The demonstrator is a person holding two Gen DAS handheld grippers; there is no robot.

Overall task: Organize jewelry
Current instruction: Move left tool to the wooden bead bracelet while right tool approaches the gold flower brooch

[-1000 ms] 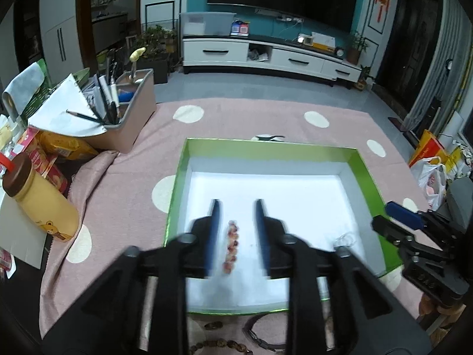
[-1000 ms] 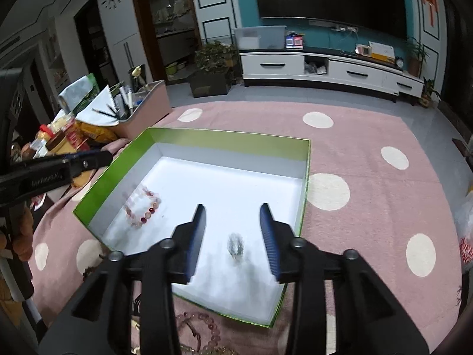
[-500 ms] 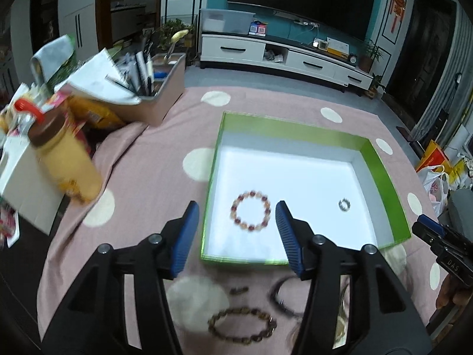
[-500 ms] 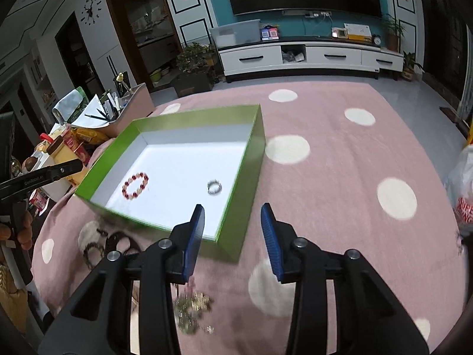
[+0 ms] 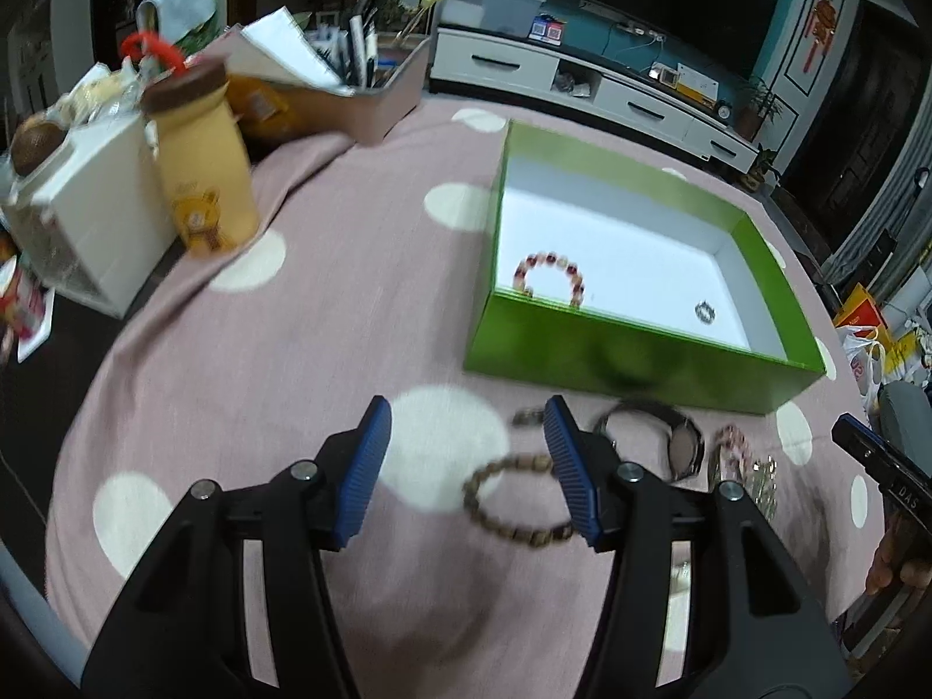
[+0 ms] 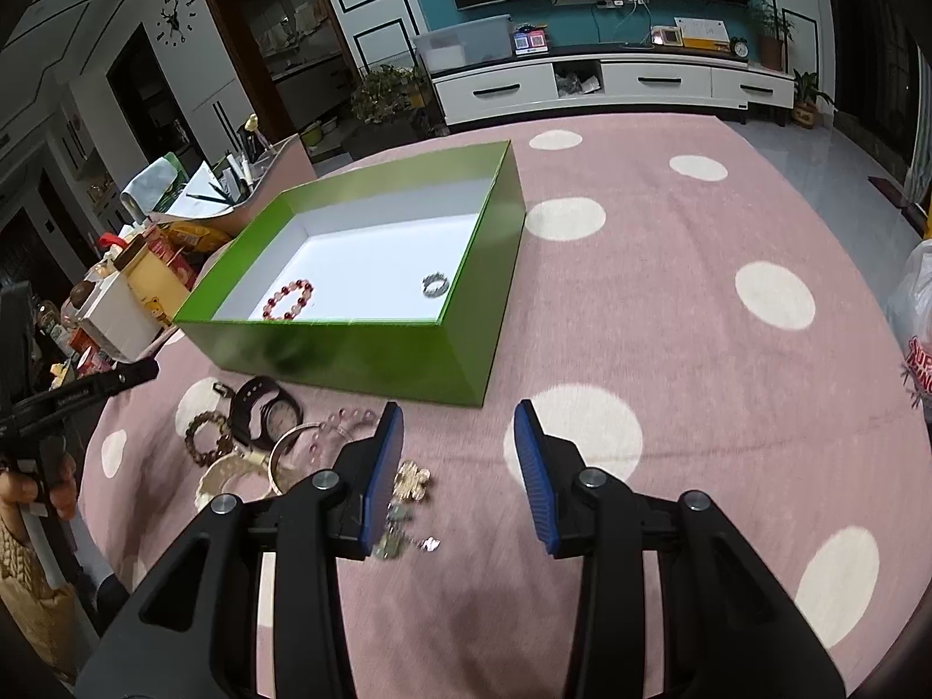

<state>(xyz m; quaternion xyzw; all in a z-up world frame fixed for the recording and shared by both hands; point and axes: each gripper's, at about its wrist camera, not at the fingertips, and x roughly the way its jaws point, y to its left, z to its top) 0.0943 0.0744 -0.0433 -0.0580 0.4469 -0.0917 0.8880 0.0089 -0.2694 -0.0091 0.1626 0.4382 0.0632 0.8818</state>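
Both my tongs hang released and empty, the left gripper above a brown bead bracelet, the right gripper beside gold trinkets, a watch still loose before the green box holding only a red bead bracelet and ring.

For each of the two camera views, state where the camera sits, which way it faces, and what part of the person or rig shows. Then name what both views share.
Left wrist: on the left gripper, tilted down at a brown bead bracelet on the pink cloth; its open jaws show, and the right gripper at the right edge.
Right wrist: on the right gripper, angled down over the cloth; open jaws show, and the hand holding the left gripper.
Shared: the green box, red bead bracelet, small ring, watch.
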